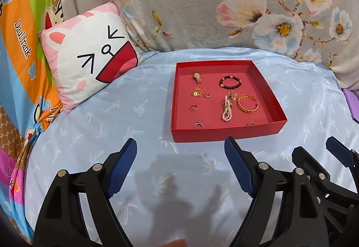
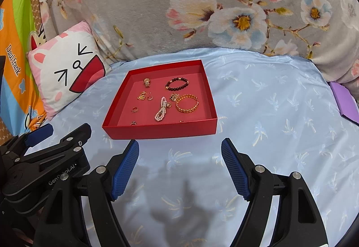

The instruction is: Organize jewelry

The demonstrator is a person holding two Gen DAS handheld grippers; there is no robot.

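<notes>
left wrist: faces red tray [image 1: 226, 132] from near | right wrist: likewise, further right | shared: tray

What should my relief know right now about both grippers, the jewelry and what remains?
Left gripper: open, empty, hovering short of the tray.
Right gripper: open, empty, alongside it.
Shallow red cardboard tray sits on the light blue bedsheet, holding a dark beaded bracelet, gold chain bangle, pink-and-white pearl strand, small gold watch and rings.
Done: nothing visibly sorted.
Left: everything. A purple box lies at the right edge.

Jewelry-filled red tray [image 2: 157, 130] on blue sheet [image 2: 269, 112]
</notes>
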